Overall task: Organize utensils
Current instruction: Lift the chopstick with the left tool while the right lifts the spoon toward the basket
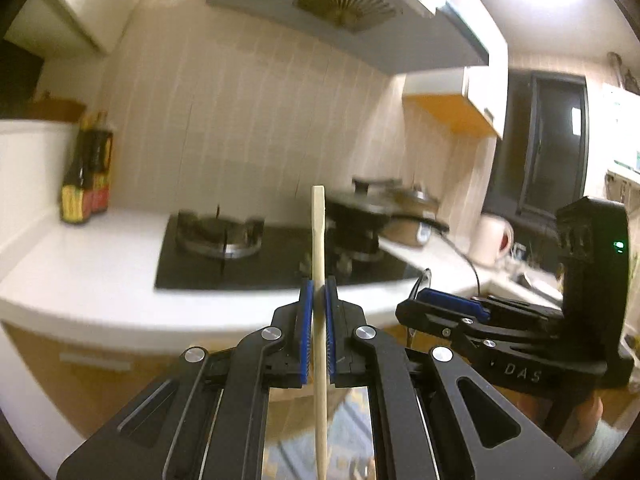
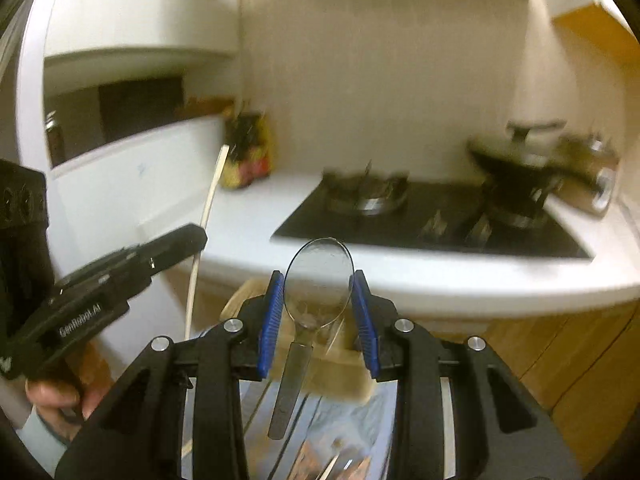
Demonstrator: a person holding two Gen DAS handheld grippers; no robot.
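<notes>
Landmark for all entries: the black stove [image 1: 276,252] set into the white counter [image 1: 92,264].

- Sauce bottles [image 1: 86,176]: on the counter, left of the stove, against the wall. Blurred; labels unreadable.
- Left gripper [image 1: 319,320]: in front of the stove, off the counter's edge. Jaws closed tight on a pale wooden chopstick [image 1: 319,240], which stands near upright, its top rising across the stove, its lower end hanging below the jaws.
- Left burner [image 1: 220,236]: bare.
- Right burner: carries a lidded pan [image 1: 360,200].
- Right gripper [image 2: 318,312]: in front of the stove and to the right of the left gripper. Jaws partly open, pressed on the two edges of a metal spoon [image 2: 318,276]; bowl points toward the stove, handle hangs below the jaws.
- White kettle [image 1: 494,240]: right of the stove, on the counter.

Risks, as judged:
- Spoon is pinched only across its curved rim; a quick swing could let it rotate or slide free.
- Chopstick is long and thin; its free ends could strike the counter edge, or it could pivot in the pads.
- Destination holder is not visible; both views are smeared, so aim is uncertain.
</notes>
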